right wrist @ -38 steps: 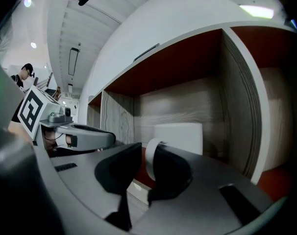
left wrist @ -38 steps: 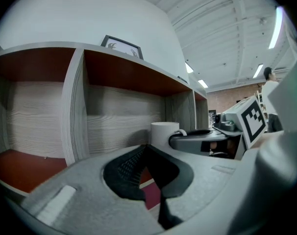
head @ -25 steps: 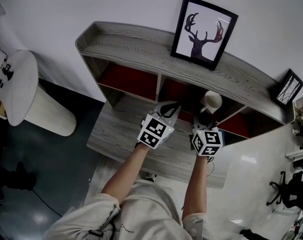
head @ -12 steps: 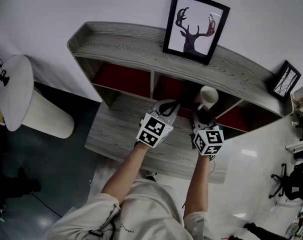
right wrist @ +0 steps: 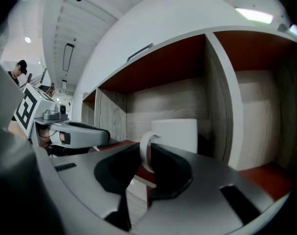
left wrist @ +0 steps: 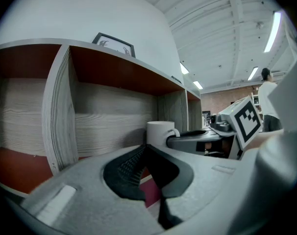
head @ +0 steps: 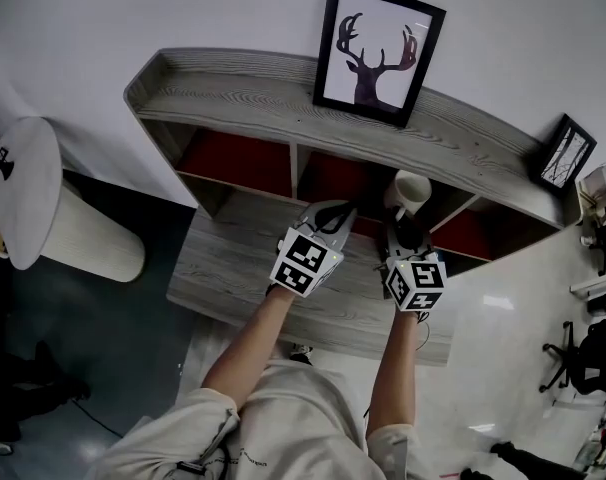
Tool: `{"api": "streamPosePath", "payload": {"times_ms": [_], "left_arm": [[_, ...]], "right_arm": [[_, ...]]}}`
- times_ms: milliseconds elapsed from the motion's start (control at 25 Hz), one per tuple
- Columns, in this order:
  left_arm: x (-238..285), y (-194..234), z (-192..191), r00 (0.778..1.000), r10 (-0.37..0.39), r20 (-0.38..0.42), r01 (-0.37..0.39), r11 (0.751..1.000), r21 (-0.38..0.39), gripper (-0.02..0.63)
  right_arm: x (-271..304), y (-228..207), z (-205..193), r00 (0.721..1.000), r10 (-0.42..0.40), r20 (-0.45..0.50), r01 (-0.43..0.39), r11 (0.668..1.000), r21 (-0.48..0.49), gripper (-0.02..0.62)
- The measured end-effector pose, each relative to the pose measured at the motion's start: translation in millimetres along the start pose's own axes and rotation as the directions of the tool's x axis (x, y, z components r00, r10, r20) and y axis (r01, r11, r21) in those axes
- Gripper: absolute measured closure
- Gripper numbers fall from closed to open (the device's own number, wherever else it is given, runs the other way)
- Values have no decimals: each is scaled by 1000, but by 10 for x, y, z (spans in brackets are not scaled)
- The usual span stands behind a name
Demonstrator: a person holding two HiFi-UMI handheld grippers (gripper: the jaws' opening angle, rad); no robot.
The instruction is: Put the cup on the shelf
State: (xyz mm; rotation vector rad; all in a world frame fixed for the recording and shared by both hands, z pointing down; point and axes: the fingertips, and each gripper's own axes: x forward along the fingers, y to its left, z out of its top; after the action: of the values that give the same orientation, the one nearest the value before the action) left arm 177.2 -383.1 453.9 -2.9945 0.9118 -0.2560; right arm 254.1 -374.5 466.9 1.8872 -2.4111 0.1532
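1. White cup (head: 413, 190) stands upright at the mouth of the grey wooden shelf's (head: 243, 93) middle compartment in the head view, at 12 o'clock from the right gripper (head: 403, 233). The left gripper (head: 335, 216) is at 9 o'clock of the right one.
2. Left gripper view: its fingers (left wrist: 121, 170) are pressed together with nothing between them, and the cup is at 1 o'clock of their tips.
3. Right gripper view: its fingers (right wrist: 110, 172) pinch the cup's handle (right wrist: 144, 153). The cup's body is beyond, with a shelf divider (right wrist: 222, 97) at 3 o'clock; its base is hidden.
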Motion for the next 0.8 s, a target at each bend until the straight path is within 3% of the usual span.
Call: {"api": "streamPosePath", "payload": {"times_ms": [320, 800], "left_arm": [[-4, -62, 5, 1000, -9, 3, 9, 1000, 6, 597], [-127, -231, 27, 1000, -22, 4, 22, 1000, 11, 597]], "right_arm": [[-93, -214, -4, 994, -113, 0, 113, 993, 22, 497], [-385, -190, 24, 990, -140, 24, 139, 990, 24, 486]]}}
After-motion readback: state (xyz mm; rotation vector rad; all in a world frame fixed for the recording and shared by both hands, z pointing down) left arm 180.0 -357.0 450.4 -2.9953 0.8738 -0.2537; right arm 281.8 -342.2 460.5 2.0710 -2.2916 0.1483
